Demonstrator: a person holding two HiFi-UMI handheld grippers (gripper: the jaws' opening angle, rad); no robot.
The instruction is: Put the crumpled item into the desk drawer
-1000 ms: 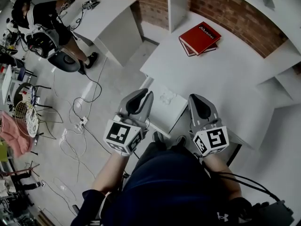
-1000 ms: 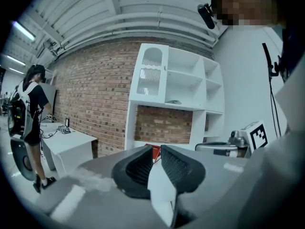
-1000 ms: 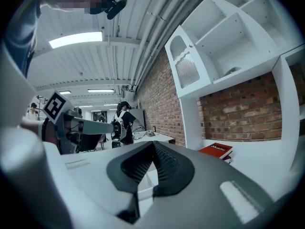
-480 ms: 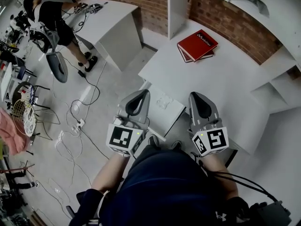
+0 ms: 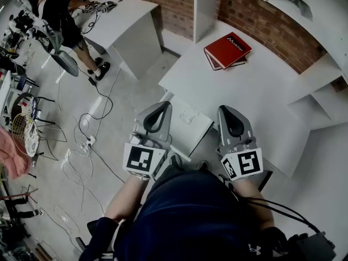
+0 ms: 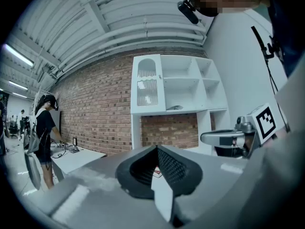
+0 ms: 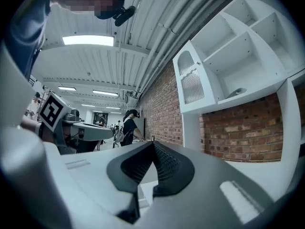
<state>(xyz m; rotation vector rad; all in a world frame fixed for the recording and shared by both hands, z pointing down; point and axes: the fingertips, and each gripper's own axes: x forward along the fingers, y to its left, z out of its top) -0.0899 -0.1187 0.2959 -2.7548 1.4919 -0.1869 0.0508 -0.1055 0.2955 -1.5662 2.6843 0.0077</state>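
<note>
In the head view a white drawer [image 5: 202,128] stands pulled out from the front of the white desk [image 5: 261,99]. A small crumpled white item [image 5: 187,115] lies inside it. My left gripper [image 5: 166,105] hovers at the drawer's left edge, jaws shut, nothing in them. To the drawer's right my right gripper [image 5: 224,109] is held over the desk's front edge, also shut and empty. In the left gripper view the left gripper [image 6: 156,148] has its jaws closed to a point; the right gripper view shows the right gripper [image 7: 152,143] the same way.
A red book [image 5: 227,49] lies on another book at the desk's far side. White shelves [image 5: 307,15] line the brick wall. A second white desk [image 5: 122,20] stands at the back left with a person [image 5: 60,12] beside it. Cables [image 5: 87,140] trail over the floor.
Both grippers have kept their places beside the drawer, still shut. The head view has shifted slightly, and the person at the far desk has moved.
</note>
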